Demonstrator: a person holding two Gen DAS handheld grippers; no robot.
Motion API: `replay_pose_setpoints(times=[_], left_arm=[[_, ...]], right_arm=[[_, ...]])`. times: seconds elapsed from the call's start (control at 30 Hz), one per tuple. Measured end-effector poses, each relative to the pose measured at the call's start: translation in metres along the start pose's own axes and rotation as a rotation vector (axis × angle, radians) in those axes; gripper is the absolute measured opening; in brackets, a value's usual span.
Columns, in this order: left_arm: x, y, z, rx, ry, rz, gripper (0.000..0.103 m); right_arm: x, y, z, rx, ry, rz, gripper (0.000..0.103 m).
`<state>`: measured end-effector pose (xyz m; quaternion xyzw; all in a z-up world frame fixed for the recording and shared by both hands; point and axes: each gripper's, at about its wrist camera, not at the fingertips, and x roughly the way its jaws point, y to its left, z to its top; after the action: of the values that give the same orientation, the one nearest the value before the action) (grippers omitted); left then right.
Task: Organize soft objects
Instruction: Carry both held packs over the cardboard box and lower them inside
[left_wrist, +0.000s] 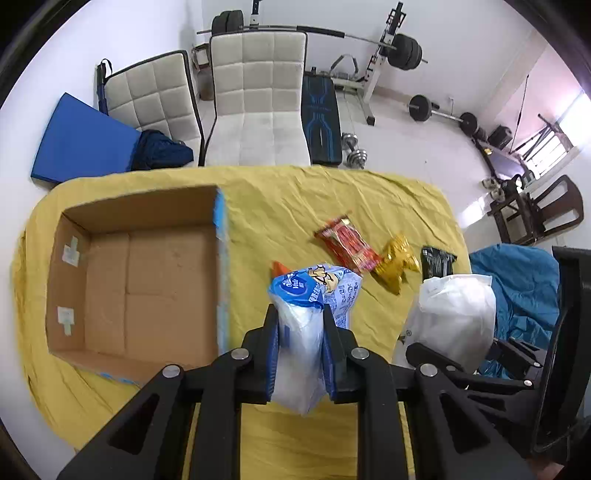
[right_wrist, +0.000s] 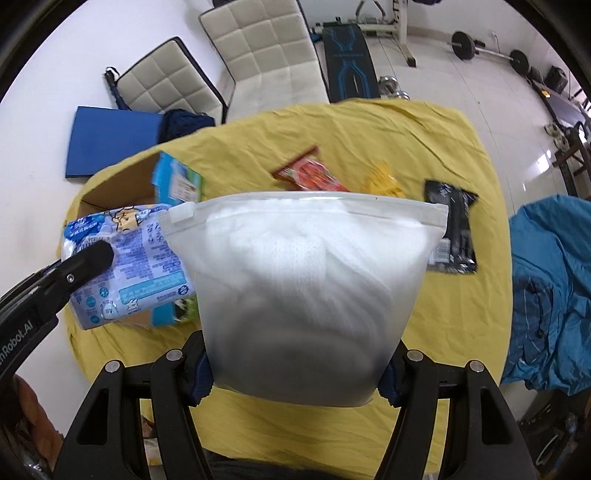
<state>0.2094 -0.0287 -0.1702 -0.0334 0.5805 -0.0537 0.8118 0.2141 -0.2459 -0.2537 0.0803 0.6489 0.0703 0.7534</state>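
Observation:
My left gripper (left_wrist: 301, 314) is shut on a blue and white tissue pack (left_wrist: 314, 295) and holds it above the yellow table, just right of the open cardboard box (left_wrist: 136, 273). The pack also shows in the right wrist view (right_wrist: 125, 258), in front of the box (right_wrist: 122, 184). My right gripper (right_wrist: 295, 369) is shut on a frosted zip bag of white fabric (right_wrist: 306, 288), held above the table. That bag shows in the left wrist view (left_wrist: 454, 314) at the right.
A red snack packet (left_wrist: 347, 243), a gold packet (left_wrist: 397, 262) and a black packet (left_wrist: 437, 260) lie on the yellow cloth (left_wrist: 295, 195). Blue fabric (left_wrist: 524, 288) lies at the right. White chairs (left_wrist: 258, 103) and gym weights stand beyond the table.

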Motion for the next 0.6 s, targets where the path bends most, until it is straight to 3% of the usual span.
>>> replay_pose_setpoints(times=[0.3, 0.6], left_arm=[[-0.012, 0.087, 0.026, 0.006, -0.018, -0.011, 0.017], [0.016, 0.171, 0.055, 0.002, 0.017, -0.022, 0.017]], right_arm=[[0.008, 0.099, 0.022, -0.002, -0.017, 0.023, 0.071], [0.058, 0.199, 0.055, -0.052, 0.019, 0.016, 0.071]])
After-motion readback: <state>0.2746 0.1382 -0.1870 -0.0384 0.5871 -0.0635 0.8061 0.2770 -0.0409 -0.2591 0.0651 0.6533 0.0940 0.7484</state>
